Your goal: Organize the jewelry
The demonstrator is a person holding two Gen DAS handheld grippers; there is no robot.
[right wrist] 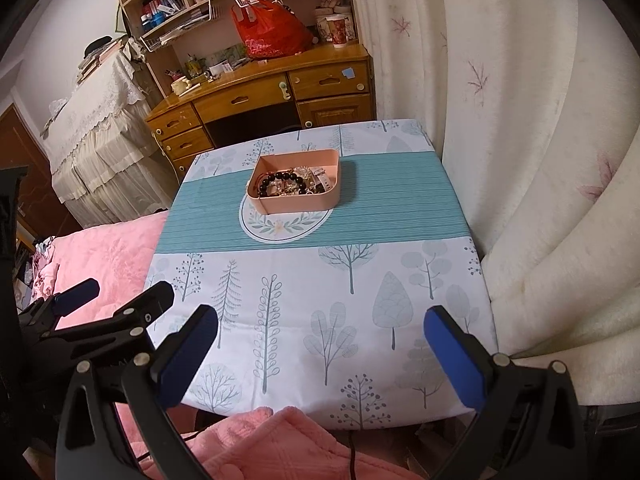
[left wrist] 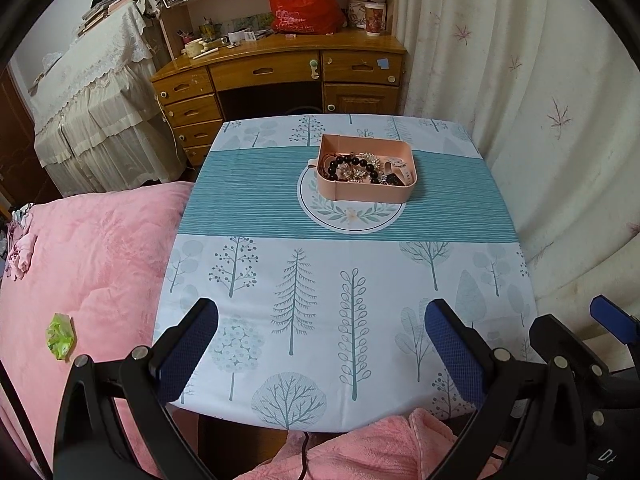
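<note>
1. The bench (left wrist: 248, 200), under a tree-print cloth, stands between the pink bed (left wrist: 88, 248) and the curtain (left wrist: 540, 80).
2. Pink tray (left wrist: 368, 192) sits mid-bench on a round mat (left wrist: 352, 216), long axis crosswise, jewelry (left wrist: 354, 166) heaped inside.
3. Left gripper (left wrist: 320, 320) and right gripper (right wrist: 320, 324) hover at the near edge, fingers apart, empty.
4. Only the left view catches a green wrapper (left wrist: 60, 335) on the bed.

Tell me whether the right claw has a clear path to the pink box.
Probably yes. The right claw is open and empty near the table's front edge, and only bare tablecloth lies between it and the pink box.
</note>
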